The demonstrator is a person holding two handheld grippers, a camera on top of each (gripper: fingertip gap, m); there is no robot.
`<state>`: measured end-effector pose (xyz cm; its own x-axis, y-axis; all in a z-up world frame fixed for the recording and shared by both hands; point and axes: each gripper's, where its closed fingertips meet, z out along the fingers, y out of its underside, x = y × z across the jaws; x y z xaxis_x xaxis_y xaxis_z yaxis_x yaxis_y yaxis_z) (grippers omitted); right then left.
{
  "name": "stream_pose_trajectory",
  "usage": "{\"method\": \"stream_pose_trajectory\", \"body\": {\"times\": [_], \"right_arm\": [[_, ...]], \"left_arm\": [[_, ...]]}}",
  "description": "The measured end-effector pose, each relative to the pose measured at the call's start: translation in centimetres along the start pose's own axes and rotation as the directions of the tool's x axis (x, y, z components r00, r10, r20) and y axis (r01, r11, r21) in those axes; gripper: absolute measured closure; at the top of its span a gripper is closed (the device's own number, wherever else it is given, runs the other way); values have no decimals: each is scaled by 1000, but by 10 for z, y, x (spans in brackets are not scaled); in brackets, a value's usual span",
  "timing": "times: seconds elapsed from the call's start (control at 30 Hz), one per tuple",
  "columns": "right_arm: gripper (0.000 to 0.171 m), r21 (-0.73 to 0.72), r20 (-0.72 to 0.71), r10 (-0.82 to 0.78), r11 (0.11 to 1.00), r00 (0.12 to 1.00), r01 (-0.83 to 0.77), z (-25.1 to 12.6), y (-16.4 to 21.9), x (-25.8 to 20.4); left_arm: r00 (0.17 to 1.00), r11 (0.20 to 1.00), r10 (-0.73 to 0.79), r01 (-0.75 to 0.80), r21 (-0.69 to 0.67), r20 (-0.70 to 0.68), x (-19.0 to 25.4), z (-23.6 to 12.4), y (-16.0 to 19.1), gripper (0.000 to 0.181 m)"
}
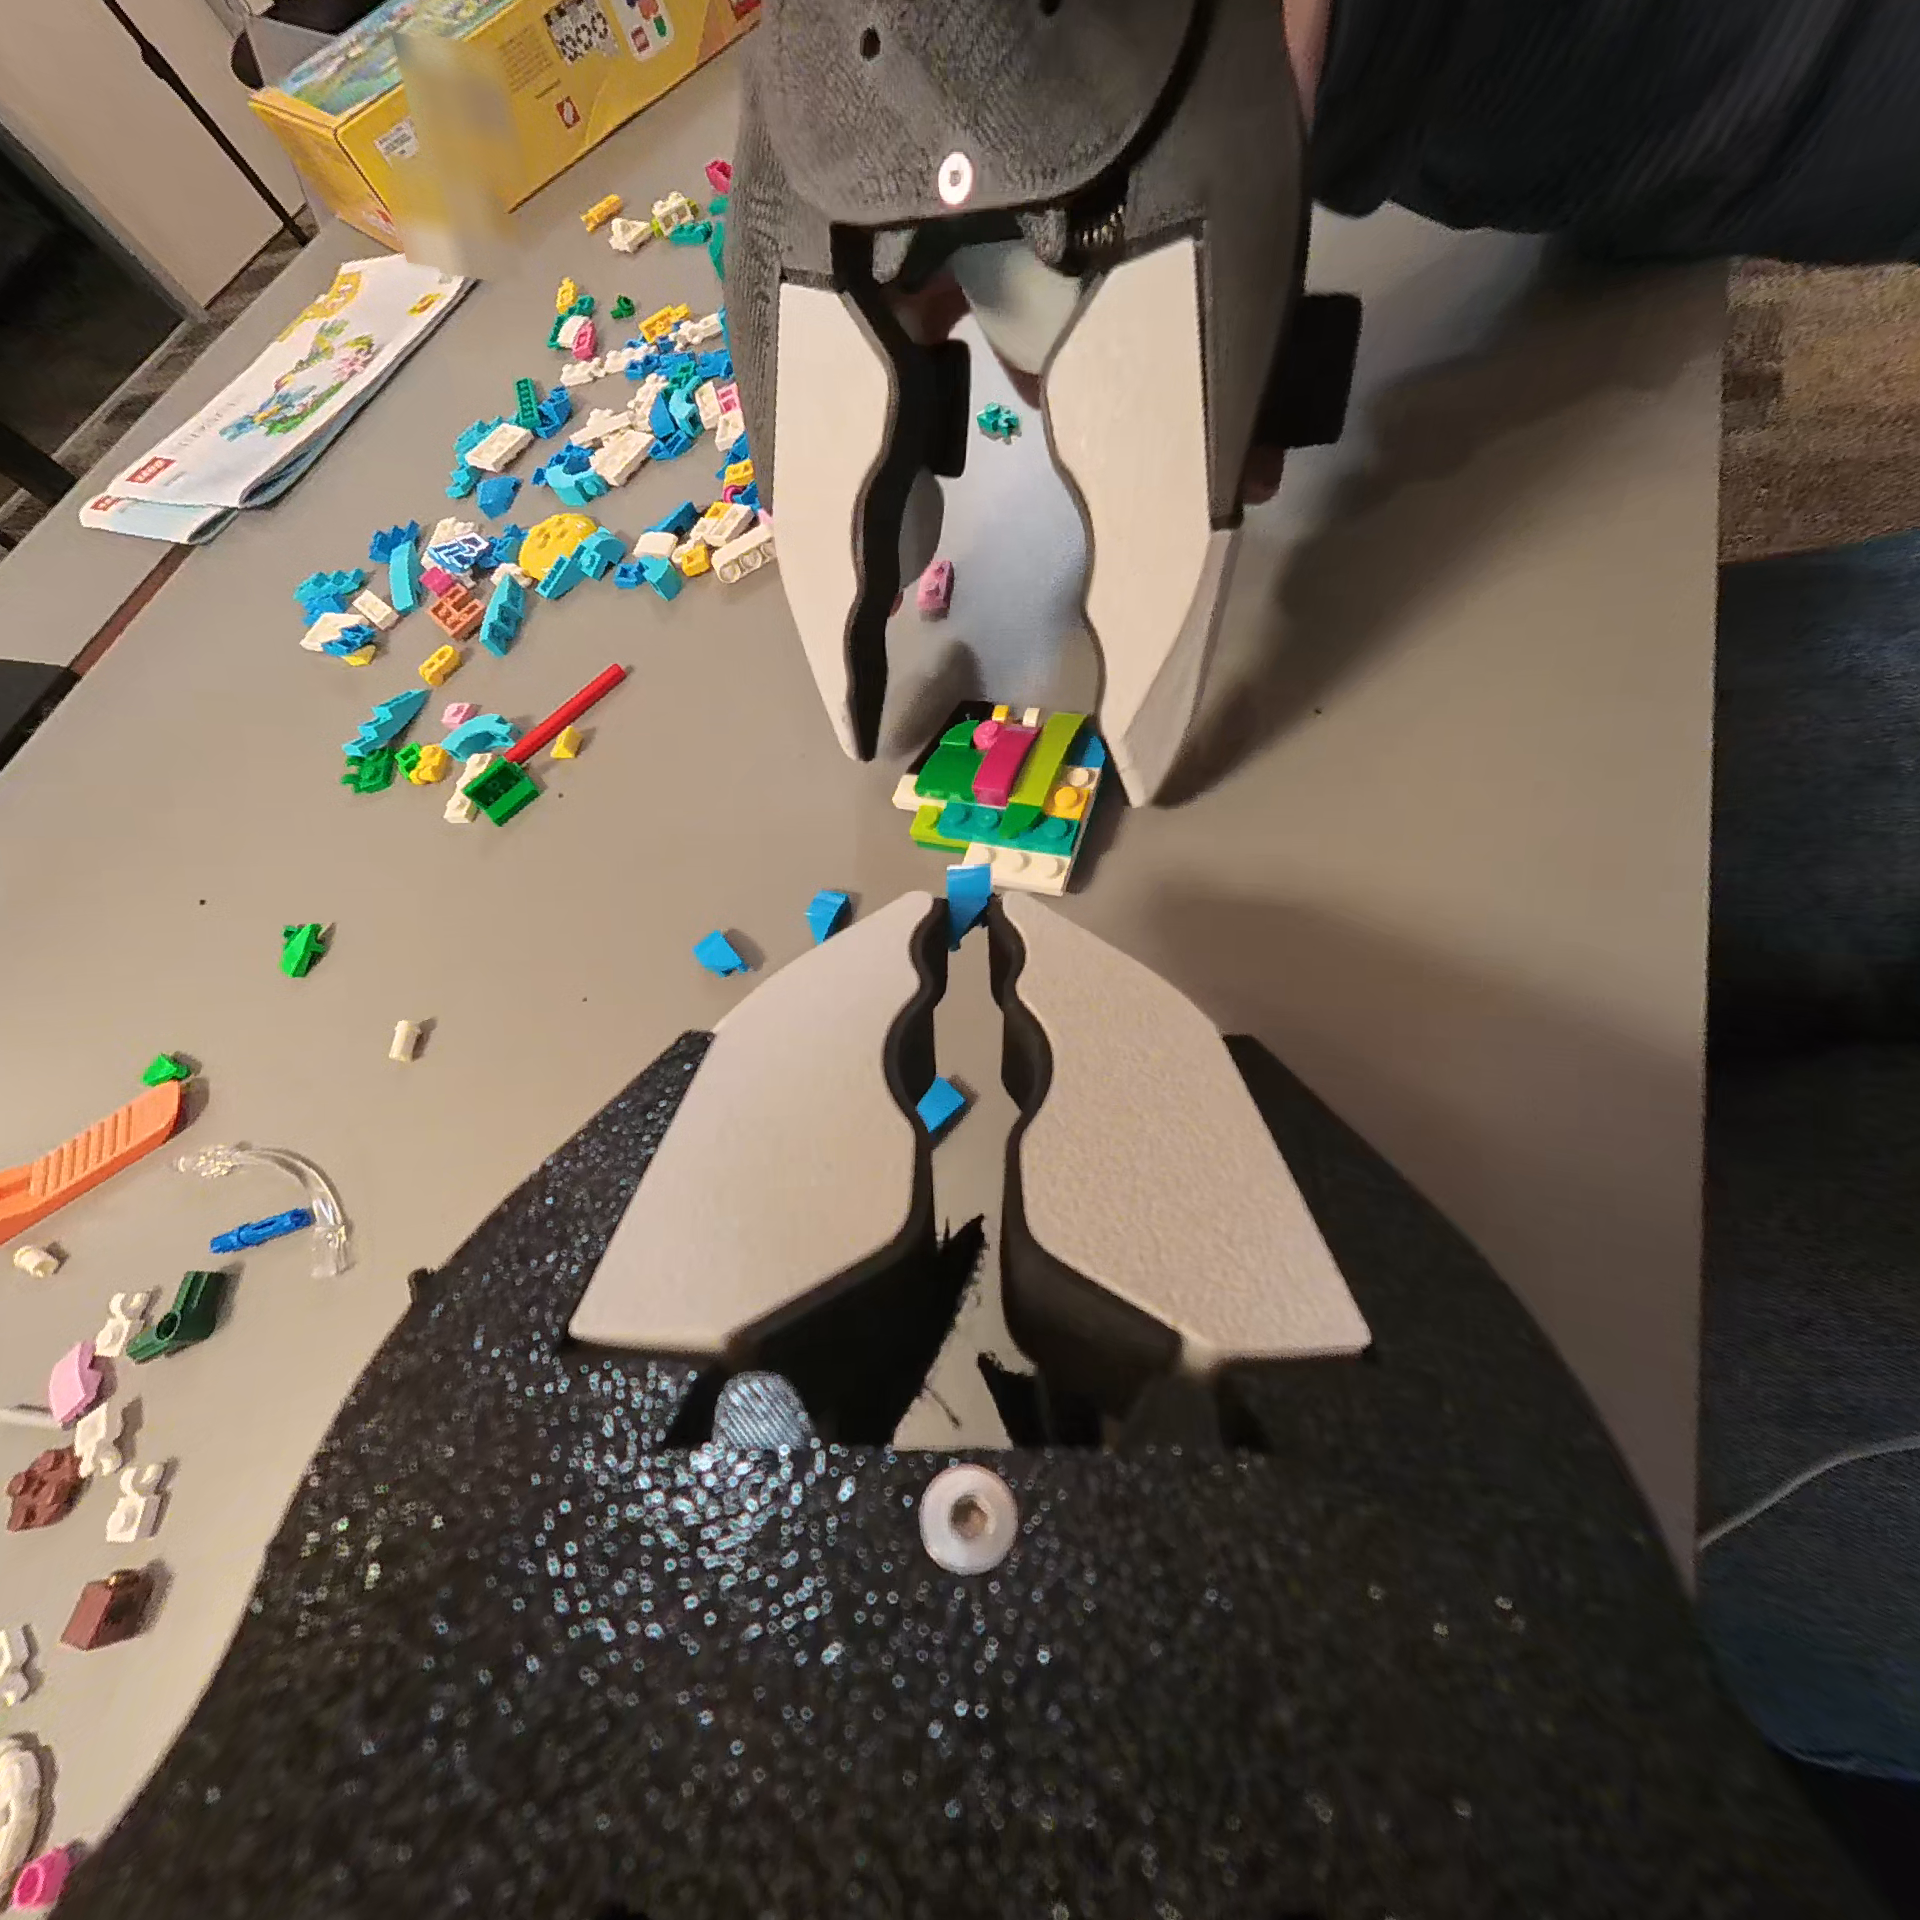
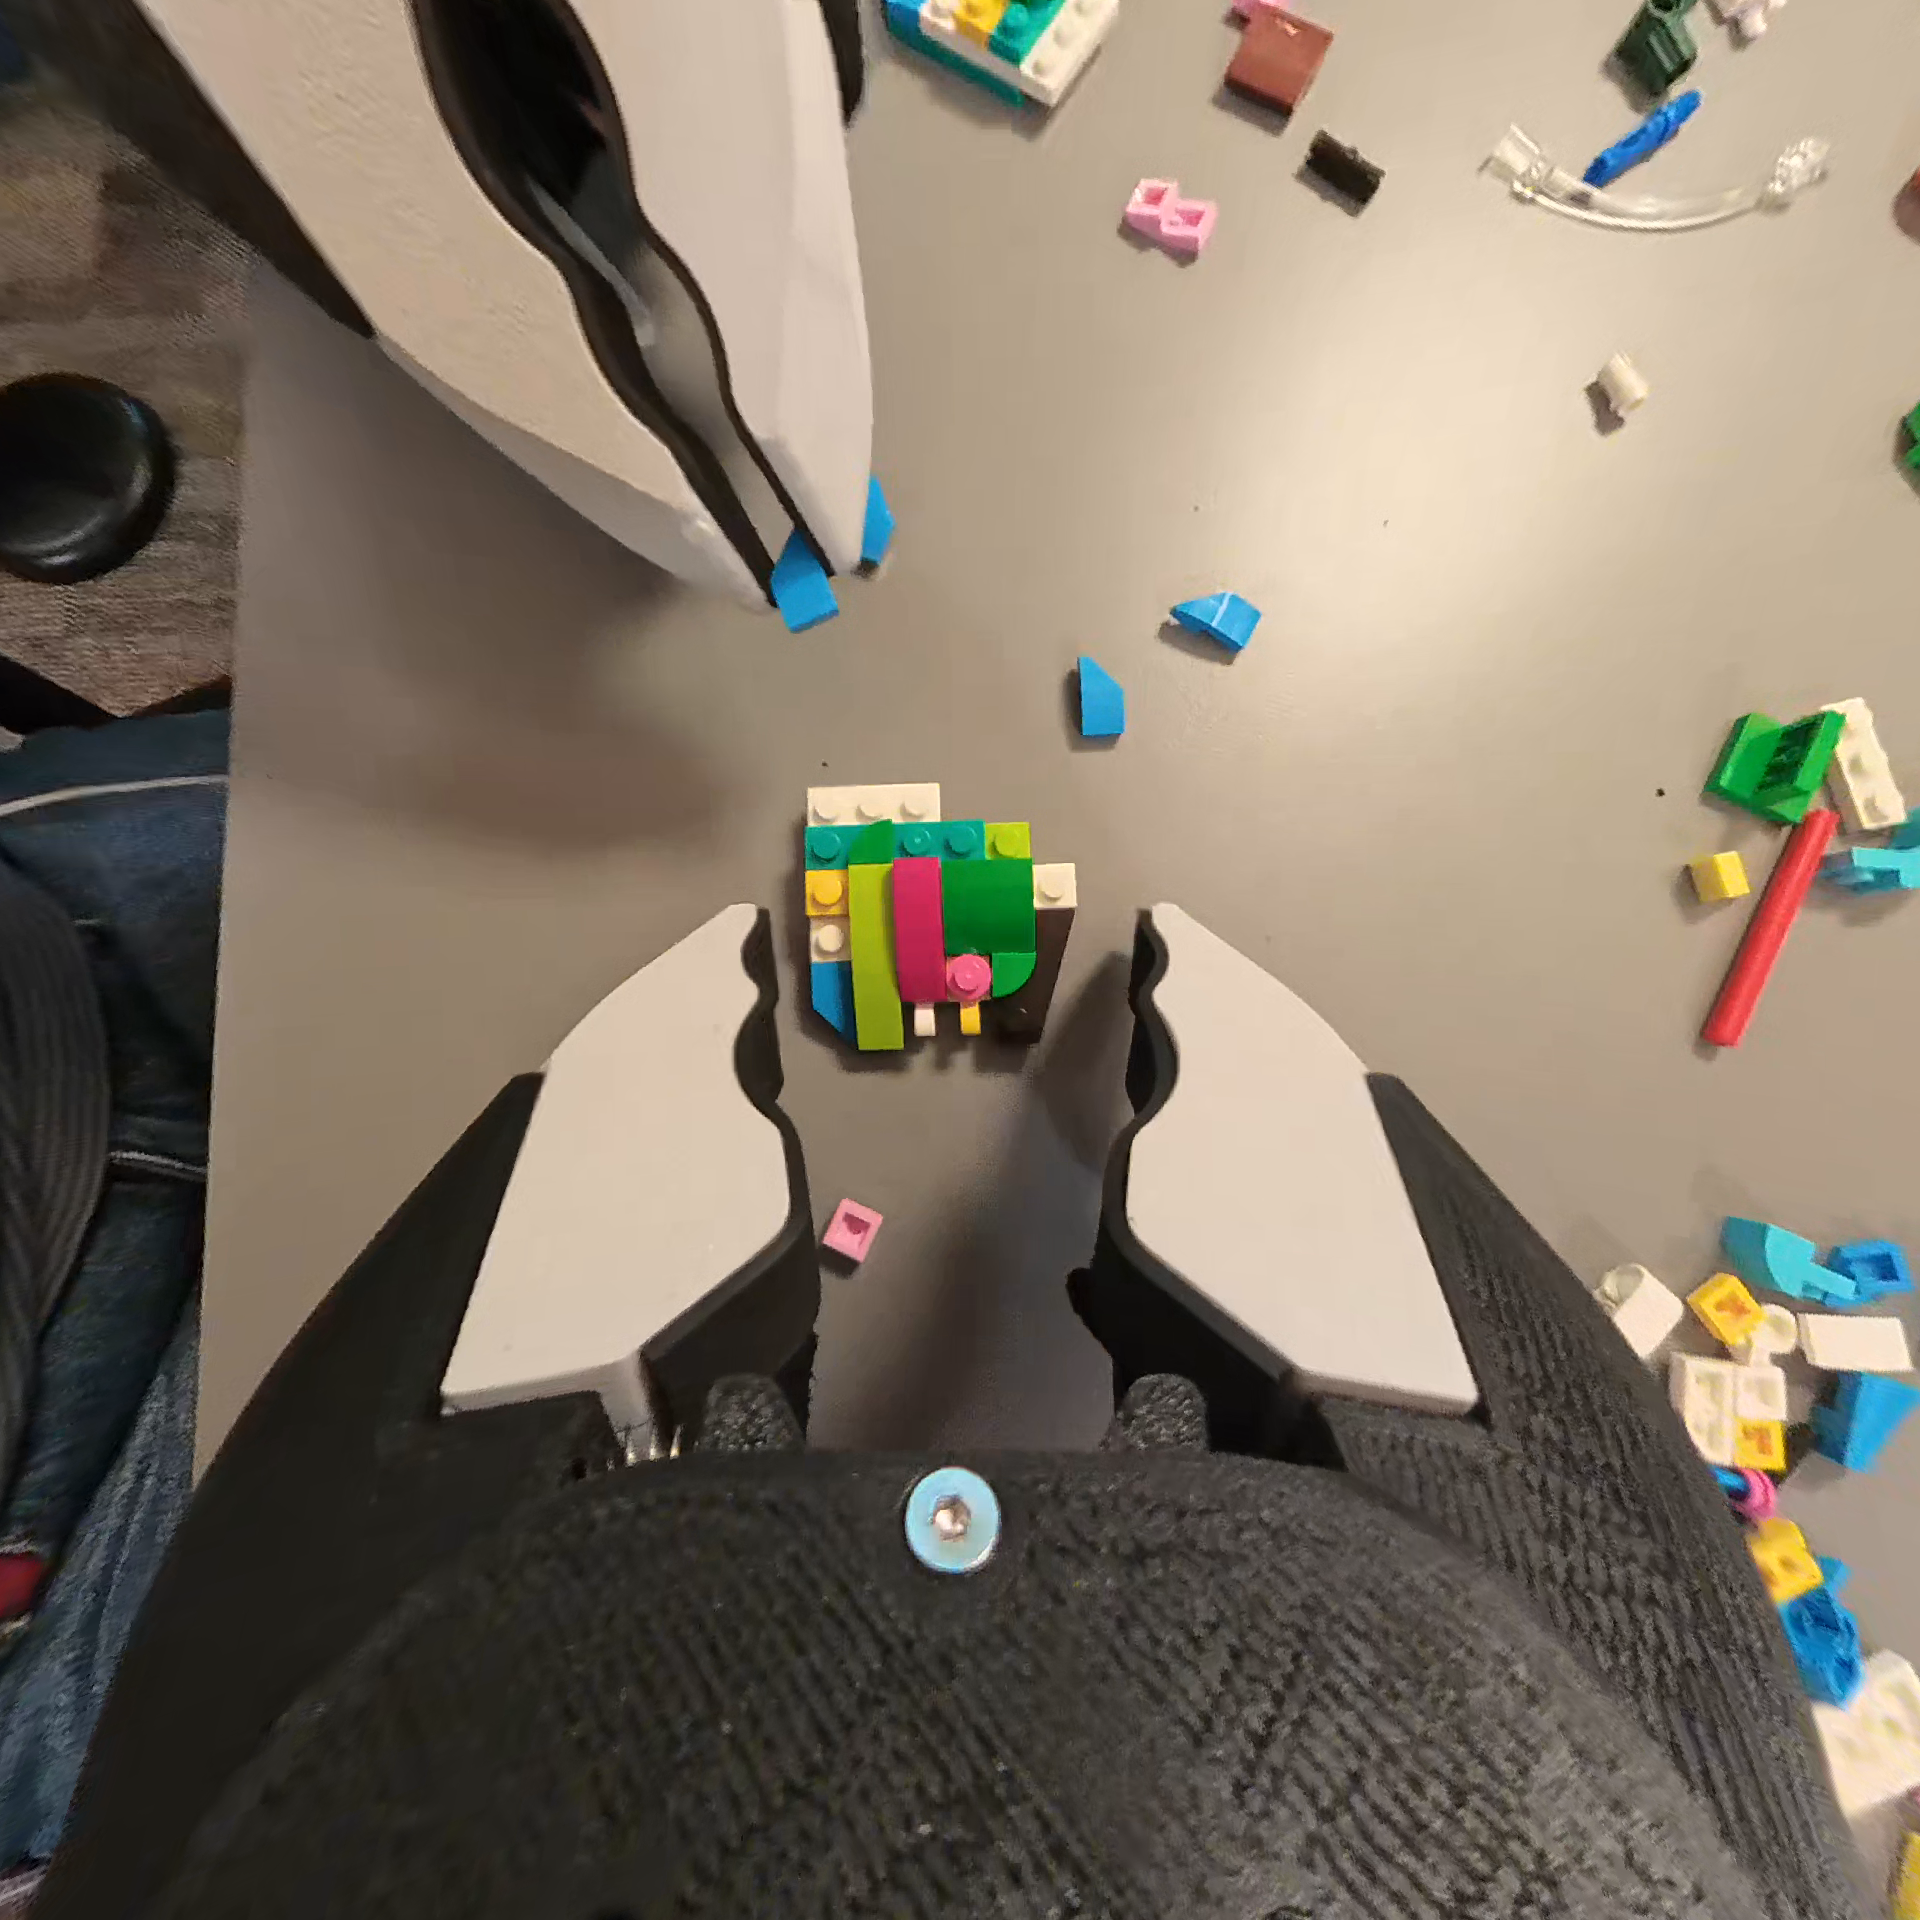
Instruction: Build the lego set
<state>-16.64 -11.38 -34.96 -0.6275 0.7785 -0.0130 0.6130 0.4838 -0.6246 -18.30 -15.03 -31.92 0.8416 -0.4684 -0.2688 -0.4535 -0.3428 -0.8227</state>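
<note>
Carefully lower the left gripper [image 2: 821, 582], jaws pinching a small blue sloped brick [image 2: 802, 594], onto the multicoloured brick assembly [image 2: 925, 925], probably its white studs, while the right gripper [image 2: 951, 961], jaws spread, brackets it.

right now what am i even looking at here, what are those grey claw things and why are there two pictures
Those claws are two hand-held grasping tools, one in each of a person's hands, with a camera on each looking along its fingers. That gives two pictures of one grey table. The left wrist view shows the left tool shut on a small blue piece, with the right tool opposite. The right wrist view shows the right tool open, its fingers on either side of a small, partly built lego model without touching it. Loose bricks lie scattered around, with an instruction booklet, a yellow box, an orange brick separator and a red rod.
</note>
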Motion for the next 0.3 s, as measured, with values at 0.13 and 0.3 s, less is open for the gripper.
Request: {"method": "stream_pose_trajectory", "body": {"times": [0.13, 0.3], "right_arm": [[97, -48, -10, 27, 998, 1000, -27, 4, 3, -5], [97, -59, -39, 37, 997, 999, -39, 6, 1, -3]], "left_arm": [[1000, 1000, 21, -21, -11, 4, 1, 1, -1, 174], [1000, 999, 31, -31, -19, -2, 2, 3, 0, 174]]}}
